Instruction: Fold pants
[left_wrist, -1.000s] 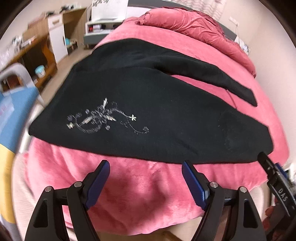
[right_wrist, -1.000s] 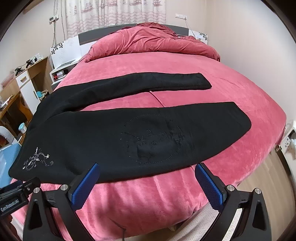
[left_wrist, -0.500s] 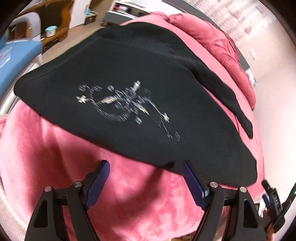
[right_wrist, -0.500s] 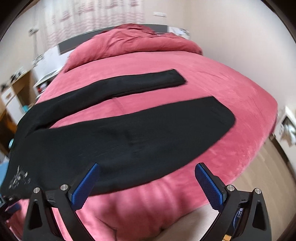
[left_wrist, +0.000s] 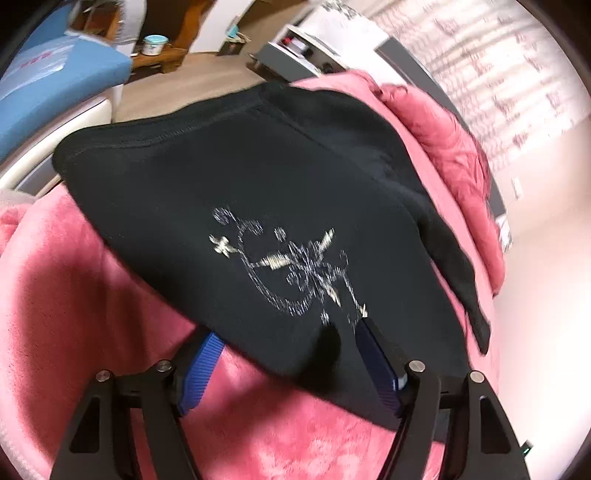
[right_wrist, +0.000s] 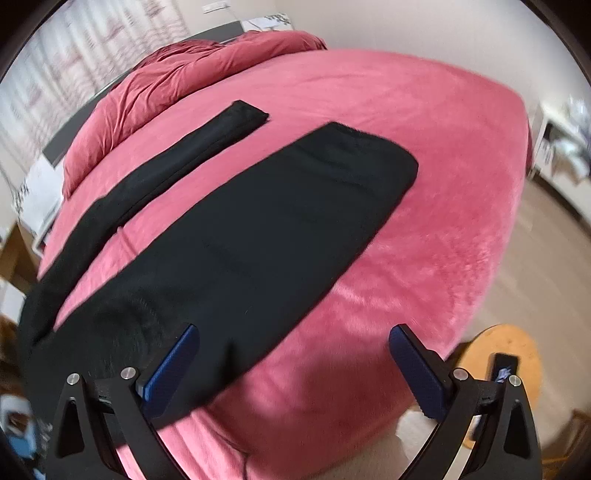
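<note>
Left wrist view is showing me silver embroidery on the black fleece pants, their hem between my left gripper's closing jaws. Right wrist view is showing both legs at 11 o'clock across the plush pink bedspread, right gripper gaping wide.

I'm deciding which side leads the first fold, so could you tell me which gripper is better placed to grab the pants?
Left. The left gripper already straddles the near edge of the pants, jaws closing; the right gripper hangs open.
</note>
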